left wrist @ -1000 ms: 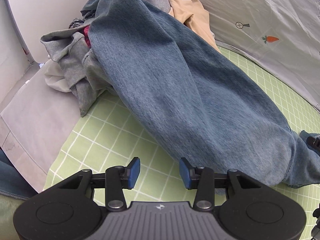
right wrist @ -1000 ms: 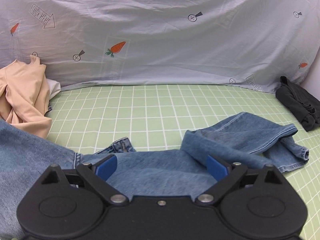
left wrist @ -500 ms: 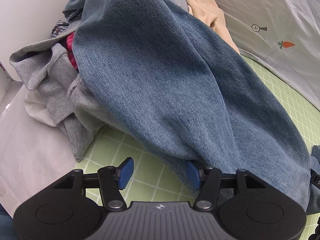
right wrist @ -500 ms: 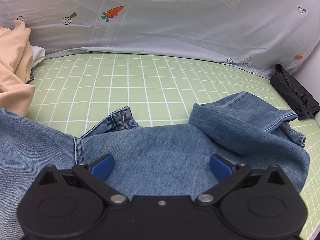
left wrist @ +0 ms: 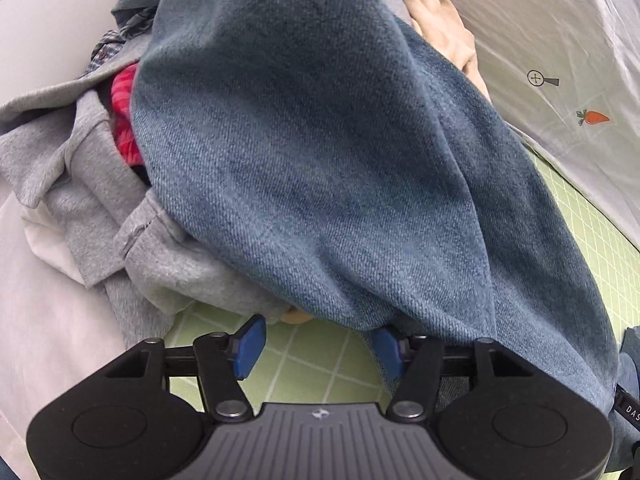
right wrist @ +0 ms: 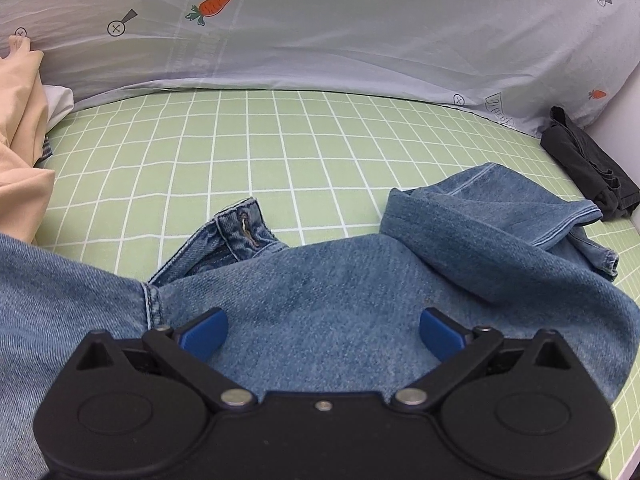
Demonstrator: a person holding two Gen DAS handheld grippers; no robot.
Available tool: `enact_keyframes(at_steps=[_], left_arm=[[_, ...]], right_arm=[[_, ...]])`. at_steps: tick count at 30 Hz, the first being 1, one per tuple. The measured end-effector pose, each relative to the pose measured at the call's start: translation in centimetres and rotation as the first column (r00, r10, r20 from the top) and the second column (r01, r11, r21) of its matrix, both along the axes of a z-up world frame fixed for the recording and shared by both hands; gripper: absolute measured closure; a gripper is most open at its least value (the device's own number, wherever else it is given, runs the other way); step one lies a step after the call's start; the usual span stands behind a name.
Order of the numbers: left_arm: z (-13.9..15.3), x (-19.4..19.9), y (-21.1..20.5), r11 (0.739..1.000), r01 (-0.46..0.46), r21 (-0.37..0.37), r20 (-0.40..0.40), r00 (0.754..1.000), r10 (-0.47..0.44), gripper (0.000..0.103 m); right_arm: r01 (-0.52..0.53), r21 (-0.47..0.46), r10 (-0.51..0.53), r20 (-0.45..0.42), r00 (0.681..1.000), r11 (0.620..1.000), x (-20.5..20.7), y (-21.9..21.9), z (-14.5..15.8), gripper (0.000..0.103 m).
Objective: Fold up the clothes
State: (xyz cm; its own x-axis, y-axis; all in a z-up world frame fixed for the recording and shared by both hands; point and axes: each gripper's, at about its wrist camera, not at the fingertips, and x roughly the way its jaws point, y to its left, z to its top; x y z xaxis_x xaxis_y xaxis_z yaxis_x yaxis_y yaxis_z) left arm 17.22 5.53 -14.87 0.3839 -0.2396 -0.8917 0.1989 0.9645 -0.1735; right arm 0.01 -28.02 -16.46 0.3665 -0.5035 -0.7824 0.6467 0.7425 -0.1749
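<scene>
Blue jeans (left wrist: 340, 152) lie across the green checked mat (left wrist: 304, 360), one leg draped up over a pile of clothes. My left gripper (left wrist: 316, 346) is open, low at the near edge of that leg, with its right pad under the denim hem. In the right wrist view the jeans (right wrist: 320, 300) spread under my right gripper (right wrist: 322, 330), which is wide open just above the denim. The waistband with its buttonhole (right wrist: 244, 228) sticks up ahead, and a folded leg (right wrist: 500, 216) lies to the right.
A grey garment (left wrist: 80, 192), a red one (left wrist: 124, 120) and a beige one (left wrist: 436, 24) are piled at the left. A carrot-print sheet (right wrist: 320, 28) stands along the back. A dark folded garment (right wrist: 588, 172) sits at the far right. The green mat (right wrist: 260, 140) shows bare ahead.
My left gripper has moved forward, right up to the jeans leg, its right pad now under the hem. My right gripper has come forward and lower over the jeans. Both stay open.
</scene>
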Motion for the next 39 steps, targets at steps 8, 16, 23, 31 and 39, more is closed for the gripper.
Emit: enact_keyframes(at_steps=[8, 16, 23, 31, 39], left_arm=[[2.7, -0.8, 0.8, 0.999, 0.000, -0.040, 0.101, 0.995, 0.004, 0.047], [4.8, -0.7, 1.1, 0.996, 0.025, -0.081, 0.189, 0.982, -0.009, 0.046], [3.9, -0.1, 0.1, 0.985, 0.000, -0.172, 0.147, 0.989, 0.025, 0.084], [5.7, -2.1, -4.5, 0.974, 0.160, -0.162, 0.253, 0.961, -0.115, 0.101], [4.4, -5.9, -12.9, 0.883, 0.434, -0.179, 0.227, 0.891, -0.392, 0.103]], right_arm=[[0.001, 0.017, -0.001, 0.017, 1.000, 1.000, 0.0, -0.4, -0.2, 0.000], [0.007, 0.011, -0.007, 0.011, 1.000, 1.000, 0.4, -0.5, -0.5, 0.000], [0.016, 0.007, -0.016, 0.009, 1.000, 1.000, 0.5, -0.5, -0.6, 0.000], [0.016, 0.019, -0.017, 0.023, 1.000, 1.000, 0.3, -0.6, -0.5, 0.000], [0.005, 0.062, -0.007, 0.046, 0.999, 0.998, -1.0, -1.1, -0.2, 0.000]])
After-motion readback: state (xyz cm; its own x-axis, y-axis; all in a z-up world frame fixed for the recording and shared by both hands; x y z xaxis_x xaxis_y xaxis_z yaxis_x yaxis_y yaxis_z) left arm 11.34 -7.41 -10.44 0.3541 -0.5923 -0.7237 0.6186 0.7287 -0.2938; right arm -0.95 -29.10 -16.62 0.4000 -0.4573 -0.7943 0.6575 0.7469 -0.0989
